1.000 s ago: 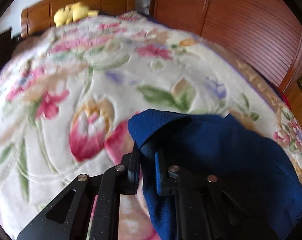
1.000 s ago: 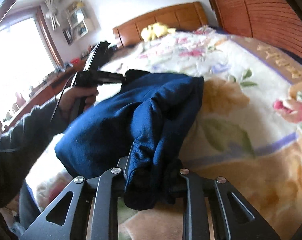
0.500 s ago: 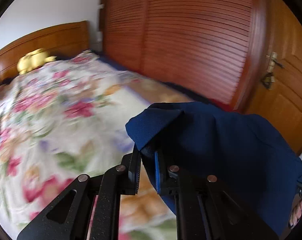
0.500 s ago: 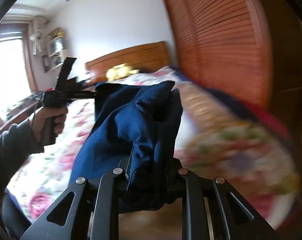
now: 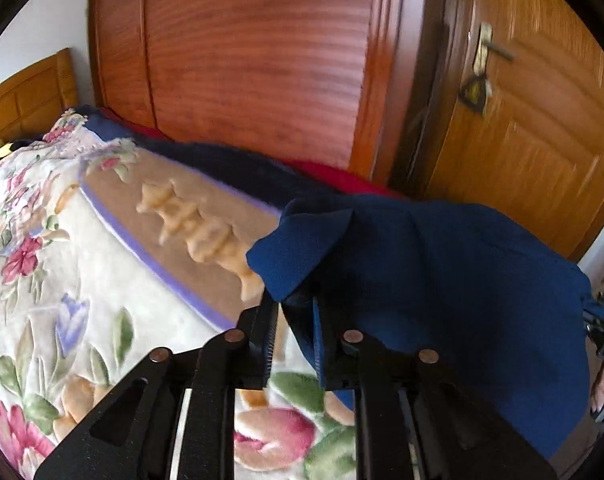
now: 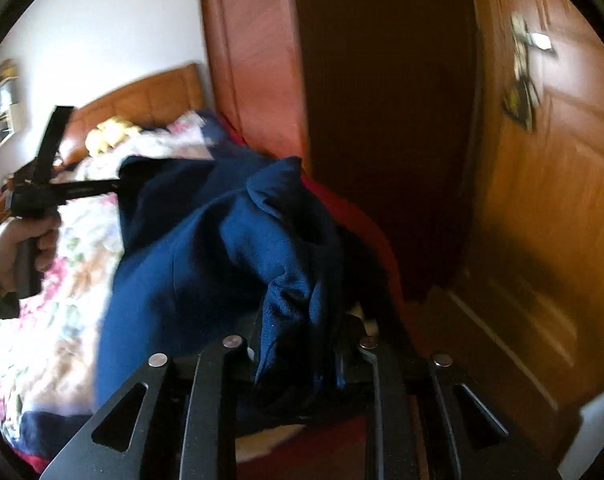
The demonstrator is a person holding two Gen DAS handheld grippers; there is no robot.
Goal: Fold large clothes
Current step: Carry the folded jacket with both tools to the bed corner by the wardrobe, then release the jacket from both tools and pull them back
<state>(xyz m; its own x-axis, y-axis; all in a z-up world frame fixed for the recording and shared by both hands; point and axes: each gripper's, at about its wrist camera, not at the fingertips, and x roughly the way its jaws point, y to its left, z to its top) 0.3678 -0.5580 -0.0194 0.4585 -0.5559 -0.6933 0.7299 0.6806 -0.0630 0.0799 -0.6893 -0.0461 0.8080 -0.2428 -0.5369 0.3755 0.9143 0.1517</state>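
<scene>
navy fabric is all we carry: the blue garment [image 5: 441,280] hangs in the air between our two tongs, lifted clear of the floral blanket [image 5: 62,280] and held out past the bed's long edge, toward the wardrobe [image 5: 262,60] and the door [image 5: 541,120].

our left gripper [image 5: 292,320] is clenched on one folded corner of the cloth, with only a small flap pinched between the jaws. our right gripper [image 6: 298,344] is clenched on a thick, bunched wad of the same garment, and in that view the left tool and the left hand [image 6: 26,248] holding it show on the far side of the cloth.

what worries us:
- the left pinch looks shallow; a brisk swing could pull the corner free and drop that side.
- the right bite is a crumpled bundle, so we judge the layers may lie uneven when the garment is set down, giving a crooked fold.
- the cloth sags between the tongs, and its low end could drag off the bed's edge toward the floor.
- both views are blurred, so we judge the pace quick, which adds to each risk.
</scene>
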